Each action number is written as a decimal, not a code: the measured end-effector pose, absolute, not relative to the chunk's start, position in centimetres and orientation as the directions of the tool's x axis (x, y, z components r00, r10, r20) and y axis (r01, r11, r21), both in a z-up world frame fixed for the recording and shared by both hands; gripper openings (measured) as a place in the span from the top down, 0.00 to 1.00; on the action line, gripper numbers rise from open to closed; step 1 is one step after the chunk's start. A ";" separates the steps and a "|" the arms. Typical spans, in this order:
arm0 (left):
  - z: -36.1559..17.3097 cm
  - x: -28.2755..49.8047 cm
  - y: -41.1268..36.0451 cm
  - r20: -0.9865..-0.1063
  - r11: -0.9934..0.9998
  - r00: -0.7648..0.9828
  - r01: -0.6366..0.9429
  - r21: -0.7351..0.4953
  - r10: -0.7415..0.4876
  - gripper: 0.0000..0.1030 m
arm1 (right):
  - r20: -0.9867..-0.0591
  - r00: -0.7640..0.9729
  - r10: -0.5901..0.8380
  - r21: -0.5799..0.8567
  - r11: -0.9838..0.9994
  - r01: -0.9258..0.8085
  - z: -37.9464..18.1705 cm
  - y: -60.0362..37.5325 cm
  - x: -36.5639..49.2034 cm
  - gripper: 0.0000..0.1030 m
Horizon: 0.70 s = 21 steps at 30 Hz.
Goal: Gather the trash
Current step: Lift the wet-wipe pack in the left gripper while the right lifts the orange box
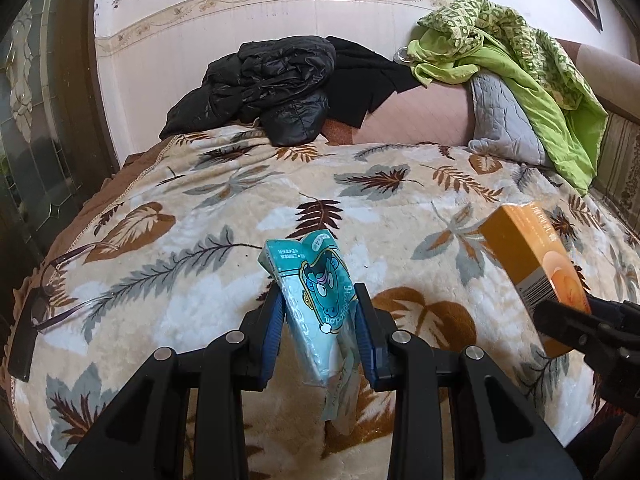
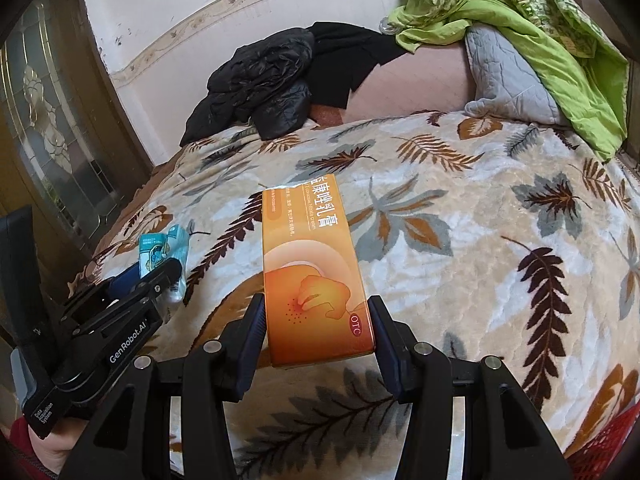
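My left gripper (image 1: 318,320) is shut on a teal tissue packet (image 1: 316,292) with a cartoon print, held upright above the leaf-patterned blanket (image 1: 208,208). The packet's loose wrapper end hangs below the pads. My right gripper (image 2: 316,320) is shut on a long orange medicine box (image 2: 310,268), its far end pointing away over the bed. From the left wrist view the orange box (image 1: 532,264) shows at the right with the right gripper (image 1: 568,320) on it. Seen from the right wrist, the left gripper (image 2: 148,276) and its teal packet (image 2: 164,250) sit at the left.
A black jacket (image 1: 264,88) lies at the bed's far end. A green cloth (image 1: 520,64) drapes over a grey quilted pillow (image 1: 500,116) at the far right. Glasses (image 1: 56,284) rest on the blanket's left edge. A glass-panelled door (image 2: 48,120) stands left. Something red (image 2: 600,444) shows at the lower right.
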<state>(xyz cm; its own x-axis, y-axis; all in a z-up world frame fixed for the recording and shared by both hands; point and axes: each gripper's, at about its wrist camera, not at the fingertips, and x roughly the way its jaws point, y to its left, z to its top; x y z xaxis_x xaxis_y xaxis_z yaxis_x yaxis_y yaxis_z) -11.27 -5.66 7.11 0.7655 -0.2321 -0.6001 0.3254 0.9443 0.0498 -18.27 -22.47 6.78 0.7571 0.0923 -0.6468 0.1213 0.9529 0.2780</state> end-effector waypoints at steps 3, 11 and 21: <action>7.2 -11.2 -5.7 -0.599 0.942 0.765 0.331 0.052 -0.236 0.69 | -0.647 0.756 0.097 0.277 0.954 0.114 6.7 -22.3 -18.2 0.47; 7.2 -11.5 -6.3 -0.597 0.939 0.765 0.340 0.057 -0.241 0.69 | -0.649 0.754 0.099 0.277 0.954 0.114 6.7 -22.3 -18.1 0.47; 7.0 -11.9 -6.7 -0.599 0.932 0.760 0.358 0.061 -0.253 0.69 | -0.643 0.760 0.091 0.271 0.956 0.115 7.0 -22.3 -18.5 0.47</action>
<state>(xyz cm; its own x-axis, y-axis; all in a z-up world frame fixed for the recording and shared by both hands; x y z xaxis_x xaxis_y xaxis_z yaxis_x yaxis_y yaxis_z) -11.88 -6.71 7.02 0.7599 -0.2531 -0.5987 0.3584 0.9316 0.0611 -18.51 -22.35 6.97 0.7603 0.0911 -0.6431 0.1145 0.9558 0.2708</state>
